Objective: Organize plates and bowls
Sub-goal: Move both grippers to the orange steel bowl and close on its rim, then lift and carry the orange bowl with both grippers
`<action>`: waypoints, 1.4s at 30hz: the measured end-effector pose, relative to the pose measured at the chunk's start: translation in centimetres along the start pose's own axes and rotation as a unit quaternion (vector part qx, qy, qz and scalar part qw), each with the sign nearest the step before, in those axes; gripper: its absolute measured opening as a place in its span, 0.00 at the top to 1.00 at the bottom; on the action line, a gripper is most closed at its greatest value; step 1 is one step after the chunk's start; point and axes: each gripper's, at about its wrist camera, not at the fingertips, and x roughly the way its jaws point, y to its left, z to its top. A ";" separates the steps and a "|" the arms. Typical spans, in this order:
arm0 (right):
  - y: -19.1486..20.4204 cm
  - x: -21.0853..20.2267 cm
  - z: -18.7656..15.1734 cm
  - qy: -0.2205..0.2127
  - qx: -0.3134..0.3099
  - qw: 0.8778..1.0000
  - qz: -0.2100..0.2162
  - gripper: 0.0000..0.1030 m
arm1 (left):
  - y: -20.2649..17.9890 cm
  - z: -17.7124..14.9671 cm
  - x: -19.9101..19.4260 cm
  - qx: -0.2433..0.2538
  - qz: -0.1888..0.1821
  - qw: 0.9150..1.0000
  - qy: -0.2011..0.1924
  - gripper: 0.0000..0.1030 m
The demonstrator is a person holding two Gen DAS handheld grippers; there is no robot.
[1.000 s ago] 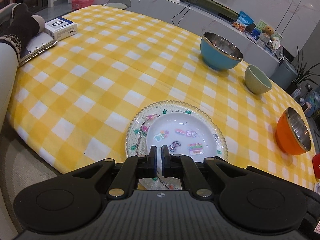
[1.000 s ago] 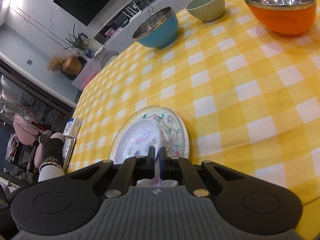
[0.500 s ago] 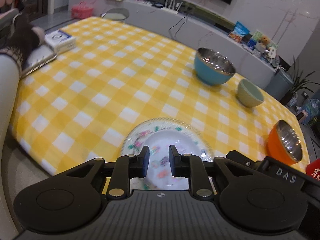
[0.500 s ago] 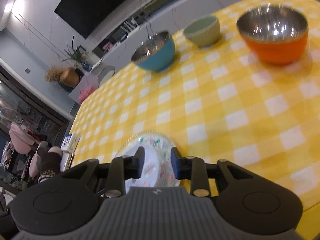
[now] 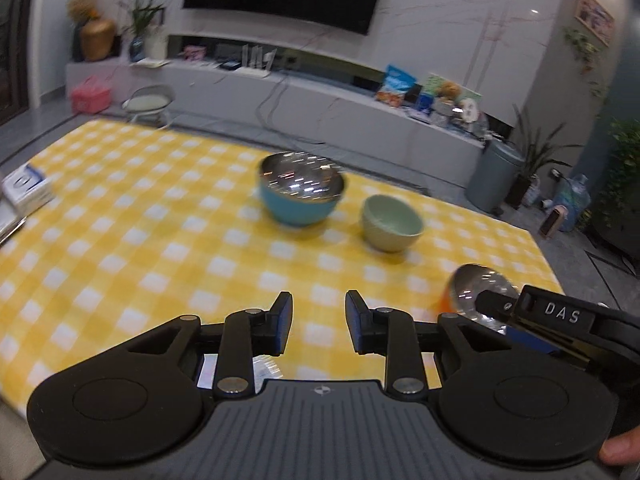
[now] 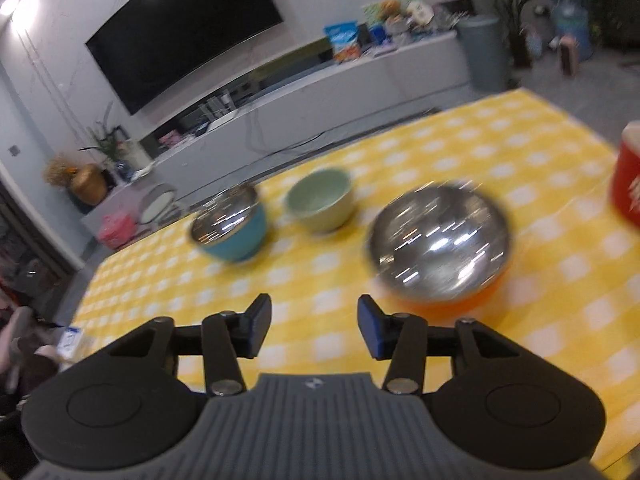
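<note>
A blue steel-lined bowl (image 5: 301, 194) (image 6: 229, 227), a small pale green bowl (image 5: 391, 222) (image 6: 321, 201) and an orange steel-lined bowl (image 6: 439, 249) stand on the yellow checked tablecloth (image 5: 160, 240). The orange bowl (image 5: 468, 294) is partly hidden behind the right gripper's body in the left wrist view. My left gripper (image 5: 318, 322) is open and empty above the cloth. My right gripper (image 6: 314, 326) is open and empty, just short of the orange bowl. A sliver of the decorated plate (image 5: 262, 372) shows under the left gripper. Both views are blurred.
A white box (image 5: 26, 188) lies at the table's left edge. A red cup (image 6: 628, 178) stands at the right edge. Beyond the table are a low white cabinet (image 5: 320, 100), a stool (image 5: 148, 104) and a grey bin (image 5: 494, 176).
Both grippers have let go of the decorated plate, opened wide and lifted, tilting up toward the bowls. The plate has dropped almost out of view below the grippers.
</note>
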 end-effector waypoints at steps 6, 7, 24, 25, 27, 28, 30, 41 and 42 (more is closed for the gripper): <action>-5.7 -0.1 1.7 -0.042 0.059 0.996 -0.060 0.37 | -4.0 -0.2 2.5 0.034 -0.025 0.999 0.010 0.60; -6.4 0.0 1.7 -0.045 0.066 0.994 -0.071 0.37 | -4.6 -0.3 2.9 0.039 -0.029 0.999 0.011 0.58; -11.0 4.9 1.7 -0.020 0.141 0.982 -0.122 0.43 | -9.6 -0.3 11.1 0.022 -0.074 0.995 0.064 0.42; -10.9 5.3 1.7 -0.021 0.133 0.983 -0.125 0.43 | -9.9 -0.3 11.6 0.022 -0.072 0.995 0.066 0.41; -10.8 6.1 1.5 -0.018 0.120 0.984 -0.131 0.46 | -10.0 -0.3 12.4 0.022 -0.067 0.995 0.072 0.41; -10.8 6.4 1.4 -0.015 0.119 0.984 -0.130 0.49 | -10.2 -0.3 12.8 0.021 -0.066 0.995 0.075 0.41; -11.2 6.9 1.3 -0.009 0.124 0.984 -0.127 0.53 | -10.3 -0.4 13.5 0.021 -0.073 0.994 0.084 0.42; -11.2 7.5 1.2 -0.007 0.122 0.988 -0.095 0.84 | -11.3 -1.3 14.8 0.048 -0.072 0.990 0.110 0.86; -11.0 7.4 1.2 -0.006 0.120 0.988 -0.095 0.86 | -11.4 -1.3 14.7 0.049 -0.070 0.990 0.110 0.87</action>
